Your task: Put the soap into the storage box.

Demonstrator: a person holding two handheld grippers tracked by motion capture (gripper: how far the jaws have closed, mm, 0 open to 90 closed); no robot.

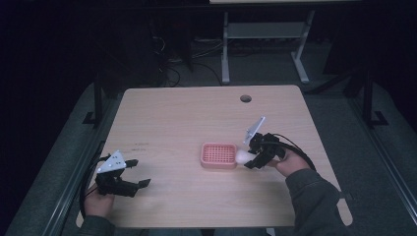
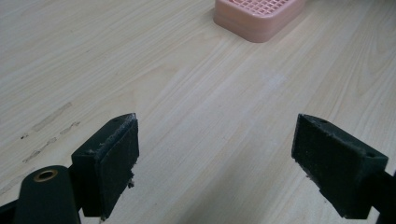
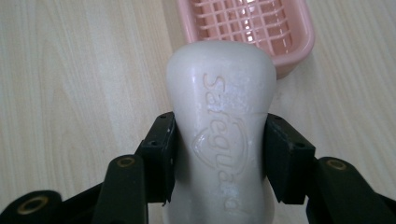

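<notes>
A pink soap dish [image 1: 219,155] with a grid floor lies near the middle of the wooden table [image 1: 187,118]. My right gripper [image 1: 250,155] is shut on a white bar of soap [image 1: 241,156], held just beside the dish's right end. In the right gripper view the soap [image 3: 222,116] sits pinched at its waist between the pads, with the dish [image 3: 252,28] right behind it. At the table's front left my left gripper [image 1: 137,173] stands open with nothing between its jaws. The left gripper view shows its wide-apart pads [image 2: 116,158] over bare wood and the dish [image 2: 259,16] far ahead.
A round cable hole [image 1: 245,98] is set in the table near its far edge. Beyond the table stands the white metal frame of another desk [image 1: 265,44] on a dark floor. Faint scuff marks [image 1: 140,145] lie on the wood near the left gripper.
</notes>
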